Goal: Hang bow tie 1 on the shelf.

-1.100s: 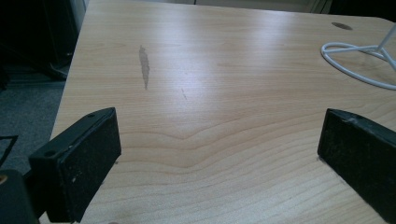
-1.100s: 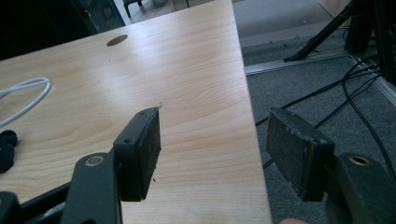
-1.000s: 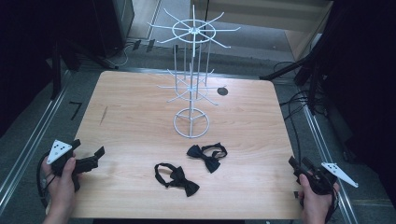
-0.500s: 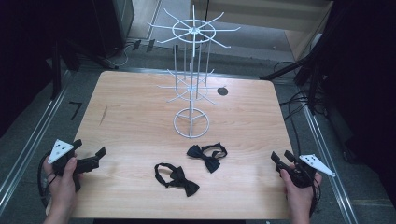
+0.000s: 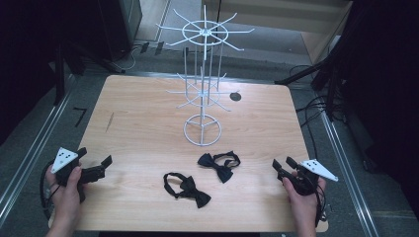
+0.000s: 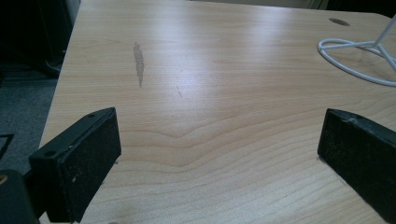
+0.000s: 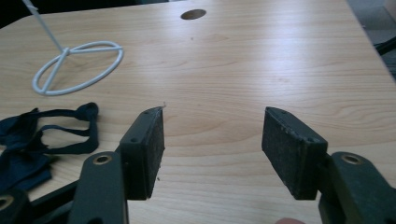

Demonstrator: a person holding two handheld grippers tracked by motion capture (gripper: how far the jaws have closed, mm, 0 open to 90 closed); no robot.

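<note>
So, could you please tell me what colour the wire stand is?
The wire stand is white, clearest in the high view.

Right gripper view: bow tie (image 7: pixel 28 144) cut off by the left edge, knot and one wing out of frame. White wire rack (image 7: pixel 77 58) shows its base ring and the foot of its post.

Left gripper view: rack base ring (image 6: pixel 359 60) cut by the right edge.

High view: rack top cropped; both forearms cut at the bottom edge.

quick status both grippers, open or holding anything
left gripper: open, holding nothing.
right gripper: open, holding nothing; bow tie lies beside it, untouched.
</note>
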